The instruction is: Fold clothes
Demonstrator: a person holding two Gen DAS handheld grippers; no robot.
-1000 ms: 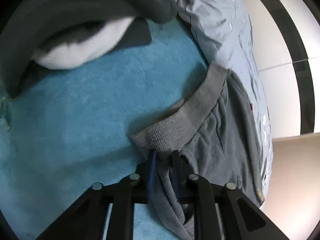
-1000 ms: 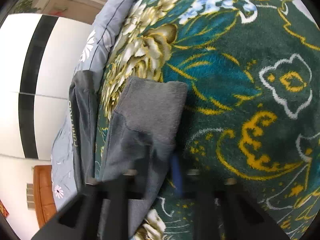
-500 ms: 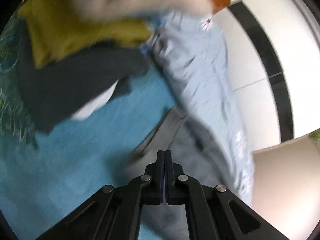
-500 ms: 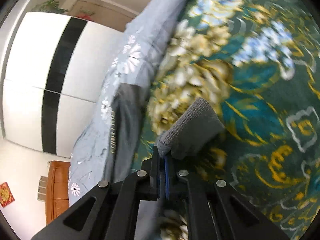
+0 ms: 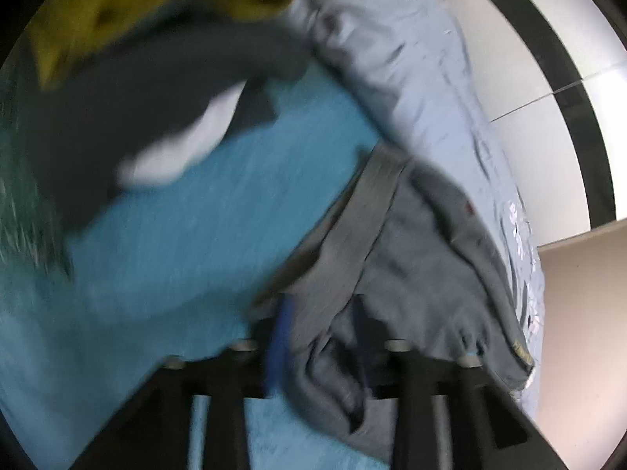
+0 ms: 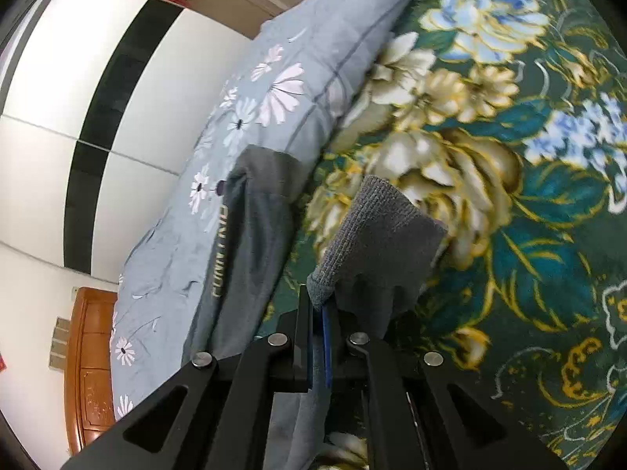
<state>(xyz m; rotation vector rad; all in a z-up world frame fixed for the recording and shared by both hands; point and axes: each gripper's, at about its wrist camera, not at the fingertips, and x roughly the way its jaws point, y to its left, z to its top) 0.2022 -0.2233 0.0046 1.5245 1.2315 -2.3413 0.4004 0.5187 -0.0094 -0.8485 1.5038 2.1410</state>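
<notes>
A grey garment with a ribbed hem band lies on a teal blanket in the blurred left wrist view. My left gripper has its fingers spread, with grey fabric bunched between them. In the right wrist view my right gripper is shut on the garment's ribbed grey cuff and holds it above the green floral blanket. The garment's body, with gold lettering, lies to the left.
A pile of dark grey, white and mustard clothes lies beyond the left gripper. A light blue floral quilt runs along the bed edge. A white and black wardrobe and a wooden cabinet stand beyond.
My left gripper was shut half a second ago and its fingers now stand apart around the grey fabric. My right gripper has closed on the cuff and lifted it off the blanket.
</notes>
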